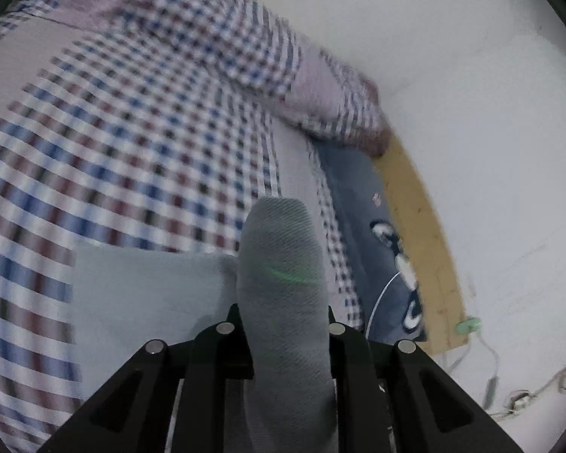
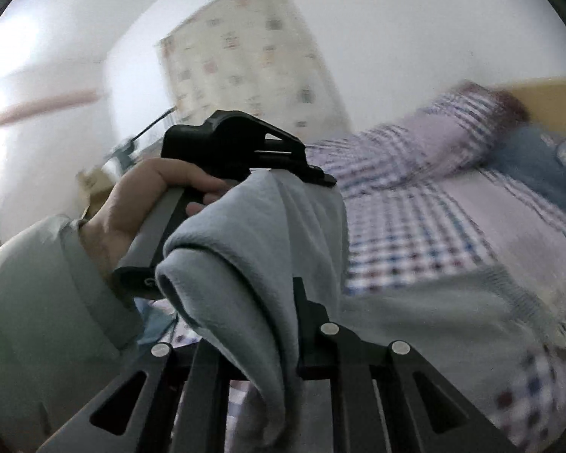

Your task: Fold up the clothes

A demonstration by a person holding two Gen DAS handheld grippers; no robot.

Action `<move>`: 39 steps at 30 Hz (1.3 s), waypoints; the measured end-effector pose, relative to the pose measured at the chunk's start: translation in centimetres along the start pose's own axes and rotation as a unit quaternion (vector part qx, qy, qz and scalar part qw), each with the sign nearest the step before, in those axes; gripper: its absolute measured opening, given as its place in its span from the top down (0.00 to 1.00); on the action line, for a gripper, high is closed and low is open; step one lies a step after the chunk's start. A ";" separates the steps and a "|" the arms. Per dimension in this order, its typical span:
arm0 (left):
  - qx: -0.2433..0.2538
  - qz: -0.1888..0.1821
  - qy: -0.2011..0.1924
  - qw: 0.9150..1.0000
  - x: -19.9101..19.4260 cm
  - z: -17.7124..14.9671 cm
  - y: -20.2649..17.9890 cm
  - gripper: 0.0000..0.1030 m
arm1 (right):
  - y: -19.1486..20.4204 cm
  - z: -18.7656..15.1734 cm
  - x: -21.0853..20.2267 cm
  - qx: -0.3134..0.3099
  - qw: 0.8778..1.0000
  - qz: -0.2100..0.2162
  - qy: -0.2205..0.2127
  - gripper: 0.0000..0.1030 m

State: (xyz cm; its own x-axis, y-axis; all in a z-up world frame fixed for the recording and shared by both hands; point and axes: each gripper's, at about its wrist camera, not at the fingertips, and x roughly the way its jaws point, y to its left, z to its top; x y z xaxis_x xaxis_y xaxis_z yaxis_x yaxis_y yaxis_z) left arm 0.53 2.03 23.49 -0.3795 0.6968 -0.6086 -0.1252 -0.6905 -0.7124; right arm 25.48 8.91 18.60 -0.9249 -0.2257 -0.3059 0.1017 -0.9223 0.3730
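A pale grey-blue garment (image 1: pixel 283 256) rises in a bunched fold out of my left gripper (image 1: pixel 283 305), which is shut on it. The rest of it (image 1: pixel 143 294) lies flat on the checked bedsheet (image 1: pixel 113 132). In the right wrist view, a fold of the same garment (image 2: pixel 245 249) hangs from my right gripper (image 2: pixel 283 324), which is shut on it too. That fold stretches up to the left gripper (image 2: pixel 320 179), held by a hand (image 2: pixel 132 207) in a pale sleeve. More of the garment (image 2: pixel 434 313) spreads over the bed at the right. The cloth hides both grippers' fingertips.
A checked pillow (image 1: pixel 332 102) and a blue item with a cartoon print (image 1: pixel 369 234) lie by the wooden bed edge (image 1: pixel 419 226). Cables (image 1: pixel 528 389) trail on the white surface beyond it. A patterned curtain (image 2: pixel 245 49) hangs behind the bed.
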 end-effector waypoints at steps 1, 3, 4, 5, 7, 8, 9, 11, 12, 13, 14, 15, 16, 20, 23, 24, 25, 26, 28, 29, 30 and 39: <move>0.004 0.017 0.009 1.000 2.9 -0.7 -1.2 0.86 | -2.5 0.2 -0.3 0.023 1.000 -0.005 0.002 0.90; 0.015 0.055 0.027 0.998 8.9 -2.1 -3.6 0.86 | -8.4 0.3 -0.7 0.080 0.996 -0.025 -0.002 0.89; 0.021 0.074 0.037 0.996 11.8 -2.9 -4.8 0.85 | -11.4 0.0 -0.8 0.110 0.993 -0.036 0.001 0.89; 0.026 0.093 0.046 0.994 14.8 -3.6 -6.0 0.82 | -14.7 -0.5 -0.9 0.145 0.988 -0.048 0.007 0.88; 0.054 0.113 0.065 0.990 18.4 -5.8 -6.7 0.79 | -20.9 -1.8 -1.1 0.214 0.974 -0.069 0.023 0.85; 0.069 0.119 0.079 0.987 19.8 -6.7 -7.1 0.78 | -23.4 -2.7 -1.1 0.244 0.966 -0.072 0.035 0.81; 0.084 0.114 0.090 0.986 20.3 -7.2 -7.3 0.73 | -25.4 -3.7 -1.0 0.269 0.959 -0.072 0.051 0.79; 0.106 0.090 0.102 0.985 20.0 -7.8 -7.4 0.62 | -27.5 -4.6 -0.9 0.287 0.952 -0.076 0.077 0.67; 0.109 0.071 0.102 0.986 19.2 -7.8 -7.3 0.53 | -28.1 -4.8 -0.9 0.289 0.950 -0.079 0.088 0.66; 0.105 0.046 0.098 0.989 17.7 -7.8 -6.8 0.49 | -28.4 -4.7 -1.0 0.282 0.951 -0.084 0.096 0.64; 0.097 0.023 0.089 0.991 16.1 -7.4 -6.2 0.42 | -28.2 -4.1 -1.3 0.263 0.955 -0.093 0.099 0.63; 0.090 0.012 0.074 0.993 14.6 -6.7 -5.6 0.37 | -28.0 -3.6 -1.5 0.244 0.959 -0.103 0.098 0.62; 0.085 0.005 0.054 0.995 12.8 -6.0 -5.1 0.34 | -27.9 -3.1 -2.0 0.229 0.962 -0.117 0.092 0.56; 0.092 -0.001 -0.029 0.995 4.7 -4.8 -0.5 0.17 | -28.6 -0.7 -3.8 0.197 0.966 -0.149 0.074 0.44; 0.102 0.029 -0.039 0.994 2.0 -5.0 3.9 0.17 | -29.0 1.5 -2.9 0.167 0.975 -0.123 0.086 0.42; 0.105 0.042 -0.034 0.993 1.6 -5.2 5.5 0.17 | -28.8 2.2 -2.1 0.156 0.977 -0.110 0.096 0.42; 0.103 0.050 -0.024 0.993 1.6 -5.4 7.3 0.17 | -28.7 2.9 -1.1 0.146 0.978 -0.100 0.108 0.42; 0.097 0.054 -0.012 0.994 1.8 -5.8 9.0 0.17 | -28.7 3.6 0.3 0.136 0.979 -0.096 0.122 0.42; 0.085 0.058 0.012 0.995 2.8 -6.5 12.2 0.17 | -29.0 4.5 4.0 0.121 0.977 -0.096 0.150 0.42; 0.081 0.059 0.024 0.995 3.6 -6.9 13.5 0.17 | -29.0 4.8 5.9 0.115 0.974 -0.098 0.169 0.42; 0.078 0.056 0.033 0.995 4.8 -7.5 14.3 0.17 | -29.0 4.8 7.3 0.110 0.972 -0.100 0.181 0.42; 0.088 -0.004 0.023 0.996 9.0 -8.9 16.0 0.74 | -28.4 4.4 12.2 0.063 0.972 -0.113 0.196 0.73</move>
State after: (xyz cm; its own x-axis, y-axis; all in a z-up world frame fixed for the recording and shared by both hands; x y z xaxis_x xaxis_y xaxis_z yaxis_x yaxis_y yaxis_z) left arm 3.29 -1.01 3.47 -0.3366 0.7081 -0.6207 -0.2882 -0.7050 -0.6480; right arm 9.65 33.74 8.13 -0.7046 -0.1473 -0.6941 -0.1567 -0.9218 0.3546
